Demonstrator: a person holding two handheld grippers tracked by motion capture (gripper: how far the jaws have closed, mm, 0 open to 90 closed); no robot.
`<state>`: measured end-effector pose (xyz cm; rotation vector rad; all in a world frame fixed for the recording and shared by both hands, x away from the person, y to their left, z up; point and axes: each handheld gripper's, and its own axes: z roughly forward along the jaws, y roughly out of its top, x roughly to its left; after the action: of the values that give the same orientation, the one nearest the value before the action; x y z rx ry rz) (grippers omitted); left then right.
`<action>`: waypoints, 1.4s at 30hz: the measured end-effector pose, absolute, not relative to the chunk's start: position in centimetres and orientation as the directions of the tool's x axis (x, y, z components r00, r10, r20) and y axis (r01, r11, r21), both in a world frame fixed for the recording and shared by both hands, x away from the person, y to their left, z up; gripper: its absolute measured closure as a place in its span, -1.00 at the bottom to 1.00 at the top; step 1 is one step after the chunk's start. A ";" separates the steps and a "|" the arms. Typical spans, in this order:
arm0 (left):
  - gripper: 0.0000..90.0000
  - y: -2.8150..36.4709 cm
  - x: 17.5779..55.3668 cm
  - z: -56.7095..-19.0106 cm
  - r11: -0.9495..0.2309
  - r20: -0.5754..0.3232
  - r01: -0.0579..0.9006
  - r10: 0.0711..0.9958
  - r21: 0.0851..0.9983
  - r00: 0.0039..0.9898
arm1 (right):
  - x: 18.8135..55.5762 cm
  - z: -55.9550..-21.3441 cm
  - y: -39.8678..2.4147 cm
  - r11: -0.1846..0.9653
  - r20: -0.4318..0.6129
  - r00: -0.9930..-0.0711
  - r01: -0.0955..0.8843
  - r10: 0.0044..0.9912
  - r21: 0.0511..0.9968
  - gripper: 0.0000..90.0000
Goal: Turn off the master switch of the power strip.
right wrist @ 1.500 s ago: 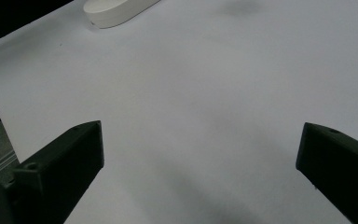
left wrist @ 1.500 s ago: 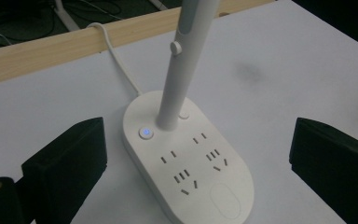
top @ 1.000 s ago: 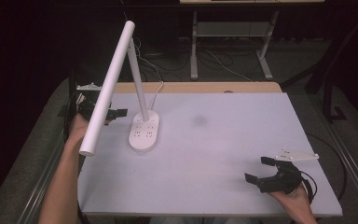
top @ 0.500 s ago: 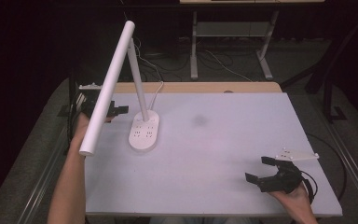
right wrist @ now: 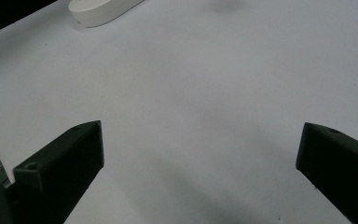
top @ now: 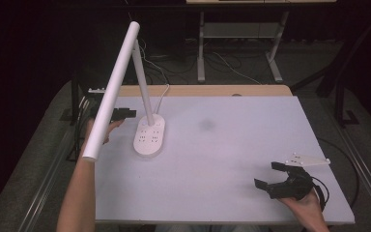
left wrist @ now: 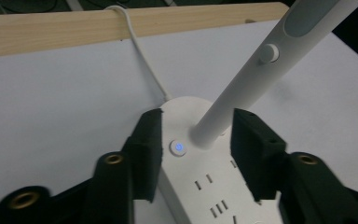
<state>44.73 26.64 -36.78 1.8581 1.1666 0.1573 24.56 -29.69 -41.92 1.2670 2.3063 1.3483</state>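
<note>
A white desk lamp stands at the table's left, its oval base (top: 149, 138) carrying several sockets. A slanted stem (top: 142, 82) rises from it, and a long bar head (top: 110, 94) slopes down toward the front. My left gripper (top: 121, 114) is open at the base's far end. In the left gripper view its jaws straddle the stem (left wrist: 242, 84) and the lit blue button (left wrist: 178, 147), with the gripper (left wrist: 196, 140) gripping nothing. My right gripper (top: 276, 175) hovers wide open at the front right, and the right gripper (right wrist: 200, 154) has bare table between its jaws.
The lamp's white cord (left wrist: 142, 60) runs off the back over a wooden edge strip (top: 207, 90). The white tabletop (top: 232, 145) spreads between the two hands. The lamp base (right wrist: 102, 9) lies far ahead of the right jaws. Metal table legs (top: 201, 48) stand behind.
My left gripper has edged slightly closer to the lamp's base. The right gripper has shifted a little to the left, still open.
</note>
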 end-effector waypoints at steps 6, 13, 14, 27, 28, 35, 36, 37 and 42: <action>1.00 26.2 45.0 -37.2 -0.173 -0.311 0.658 0.775 0.733 0.550 | 24.5 -41.9 -29.7 0.219 0.243 -0.616 0.577 0.749 0.787 -0.99; 1.00 25.5 45.3 -38.1 -0.200 -0.294 0.679 0.790 0.706 0.538 | 24.5 -41.9 -29.6 0.224 0.237 -0.617 0.575 0.750 0.787 -0.99; 1.00 25.4 45.4 -38.2 -0.206 -0.291 0.680 0.789 0.704 0.541 | 24.5 -41.9 -29.6 0.224 0.237 -0.618 0.574 0.749 0.788 -0.99; 1.00 24.1 45.9 -39.4 -0.199 -0.290 0.682 0.795 0.704 0.532 | 24.5 -41.9 -29.7 0.220 0.242 -0.616 0.577 0.750 0.787 -0.99; 1.00 23.9 45.9 -39.4 -0.199 -0.292 0.684 0.796 0.701 0.530 | 24.4 -41.9 -29.7 0.221 0.240 -0.617 0.575 0.749 0.788 -0.99; 1.00 23.4 46.2 -39.9 -0.209 -0.284 0.687 0.798 0.696 0.531 | 24.4 -41.9 -29.7 0.222 0.238 -0.617 0.573 0.750 0.789 -0.99; 1.00 23.4 46.2 -40.0 -0.208 -0.284 0.688 0.800 0.695 0.528 | 24.4 -41.9 -29.7 0.221 0.240 -0.617 0.575 0.749 0.787 -0.99; 1.00 23.3 46.2 -40.2 -0.209 -0.286 0.692 0.800 0.691 0.527 | 24.4 -41.9 -29.7 0.222 0.240 -0.617 0.575 0.749 0.787 -0.99; 1.00 22.9 46.4 -40.6 -0.217 -0.279 0.699 0.806 0.682 0.522 | 24.5 -41.9 -29.7 0.224 0.240 -0.619 0.575 0.748 0.787 -0.99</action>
<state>46.35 22.91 -40.59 1.9686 1.2267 0.1718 24.46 -29.69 -41.91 1.2629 2.3024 1.3482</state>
